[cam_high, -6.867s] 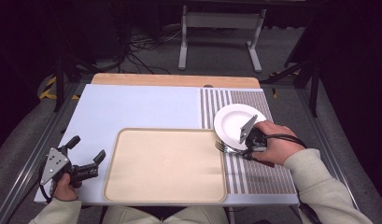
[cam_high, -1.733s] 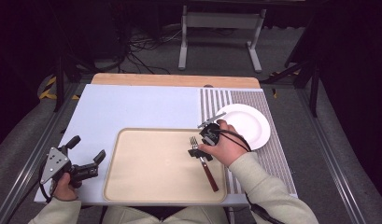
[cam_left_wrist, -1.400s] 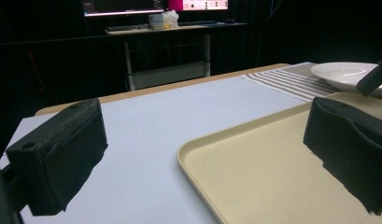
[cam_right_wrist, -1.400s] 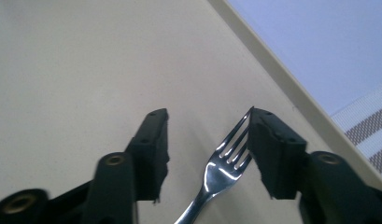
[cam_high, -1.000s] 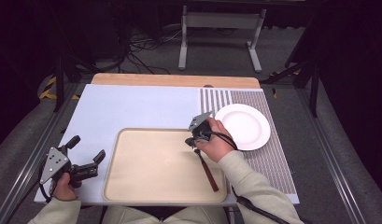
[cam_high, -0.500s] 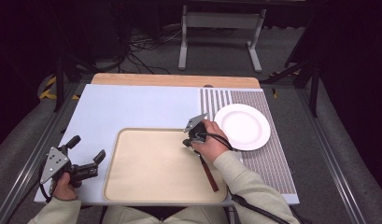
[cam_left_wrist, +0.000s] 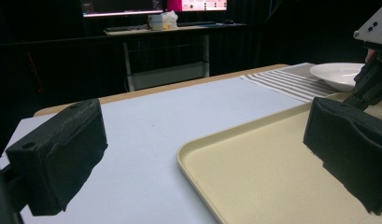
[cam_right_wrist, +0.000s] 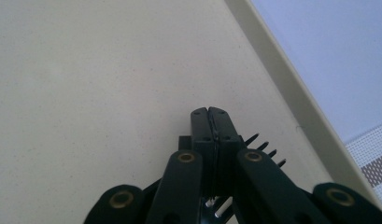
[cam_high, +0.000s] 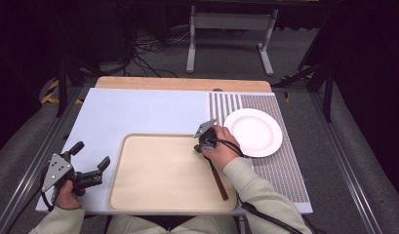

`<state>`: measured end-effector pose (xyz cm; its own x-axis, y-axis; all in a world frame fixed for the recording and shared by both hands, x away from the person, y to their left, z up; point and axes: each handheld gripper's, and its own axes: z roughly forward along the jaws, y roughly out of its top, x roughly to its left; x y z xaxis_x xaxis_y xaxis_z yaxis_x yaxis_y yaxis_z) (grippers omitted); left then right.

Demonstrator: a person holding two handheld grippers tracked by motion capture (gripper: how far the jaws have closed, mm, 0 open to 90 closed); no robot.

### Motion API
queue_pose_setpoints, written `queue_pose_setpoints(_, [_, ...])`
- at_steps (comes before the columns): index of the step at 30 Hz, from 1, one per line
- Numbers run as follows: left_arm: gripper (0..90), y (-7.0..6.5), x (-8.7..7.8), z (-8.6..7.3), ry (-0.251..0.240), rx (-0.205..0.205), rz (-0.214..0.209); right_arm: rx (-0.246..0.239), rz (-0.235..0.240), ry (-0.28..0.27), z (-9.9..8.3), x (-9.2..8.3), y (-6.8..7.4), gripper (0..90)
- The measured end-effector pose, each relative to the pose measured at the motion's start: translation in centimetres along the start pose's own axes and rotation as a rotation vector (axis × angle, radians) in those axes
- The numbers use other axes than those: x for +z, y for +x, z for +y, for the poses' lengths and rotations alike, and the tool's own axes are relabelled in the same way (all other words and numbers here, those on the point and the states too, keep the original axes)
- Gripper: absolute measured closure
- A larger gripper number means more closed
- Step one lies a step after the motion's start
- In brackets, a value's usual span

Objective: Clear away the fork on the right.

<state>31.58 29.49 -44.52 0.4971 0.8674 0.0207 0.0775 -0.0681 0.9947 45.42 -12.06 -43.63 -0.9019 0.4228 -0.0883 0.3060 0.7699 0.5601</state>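
Fork [cam_right_wrist: 265, 148] near tray's rim [cam_right_wrist: 291, 98]

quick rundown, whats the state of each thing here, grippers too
fork: held by the right gripper, handle low over the tray's right side
right gripper: shut on the fork, tines beside the jaws
left gripper: open, holding nothing, left of the tray
tray: flat on the table, nothing lying loose in it
plate: upright, bare, on the striped mat

Bright, even light on the table, dark surroundings, slightly soft focus.
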Motion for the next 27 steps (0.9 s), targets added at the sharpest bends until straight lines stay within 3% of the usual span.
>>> queue_pose_setpoints(27, [0.1, -0.2, 0.3, 0.0, 0.002, 0.002, -0.007, 0.087, -0.087, 0.028, -2.4, -1.8, -2.0, 90.0])
